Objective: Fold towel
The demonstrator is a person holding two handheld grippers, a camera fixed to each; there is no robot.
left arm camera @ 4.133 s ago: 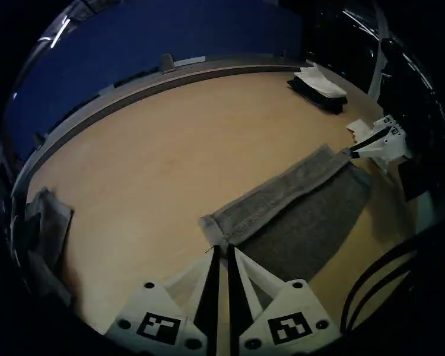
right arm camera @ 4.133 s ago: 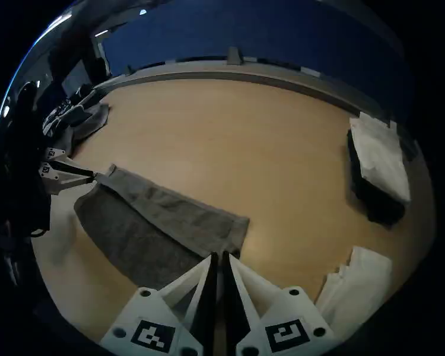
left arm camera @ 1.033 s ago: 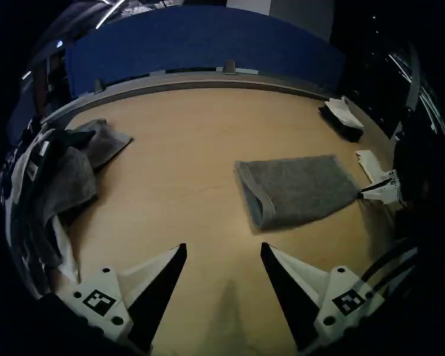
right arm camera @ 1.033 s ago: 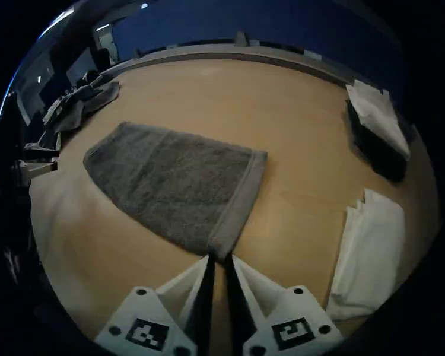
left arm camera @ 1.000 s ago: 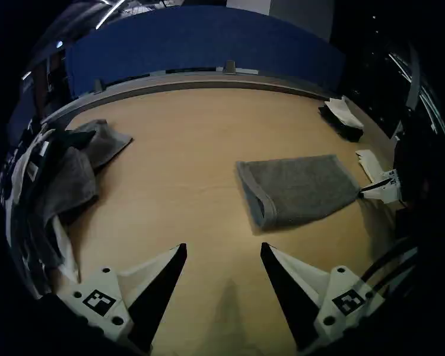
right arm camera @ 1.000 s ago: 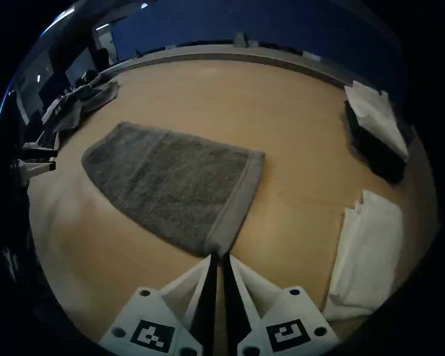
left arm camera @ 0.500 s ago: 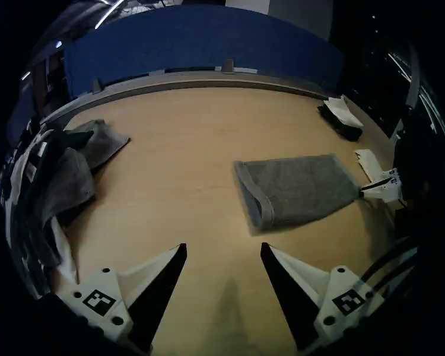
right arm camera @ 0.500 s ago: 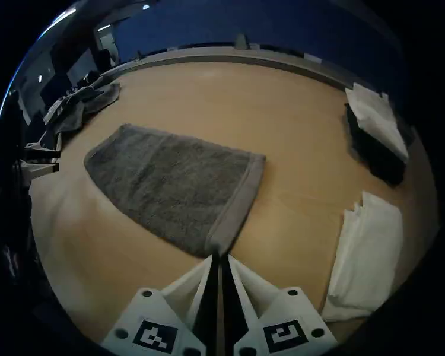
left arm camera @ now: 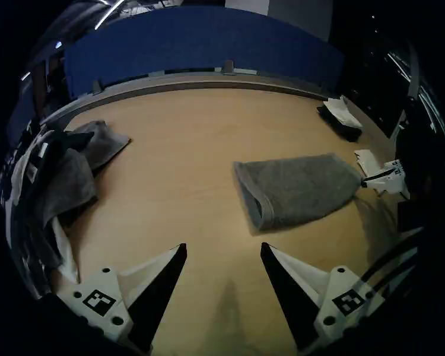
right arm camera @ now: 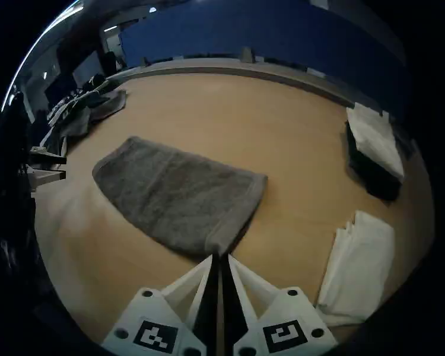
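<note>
Towel [right arm camera: 178,193] first: its near corner is at the tips of my right gripper [right arm camera: 218,259], whose fingers are pressed together on that corner. From there the grey, folded towel lies flat on the table [right arm camera: 270,118], its long axis running away and to the left, toward my left gripper [right arm camera: 56,166] at the table's edge. In the left gripper view my left gripper [left arm camera: 222,261] hangs spread wide over bare wood, gripping nothing. There the towel [left arm camera: 296,190] lies crosswise, hemmed end toward the middle and narrowed end pointing right to my right gripper [left arm camera: 380,178]. Just right of my right gripper lies a white cloth [right arm camera: 359,267], with a dark stack [right arm camera: 374,157] beyond it. A heap [left arm camera: 68,172] of cloths sits far left.
</note>
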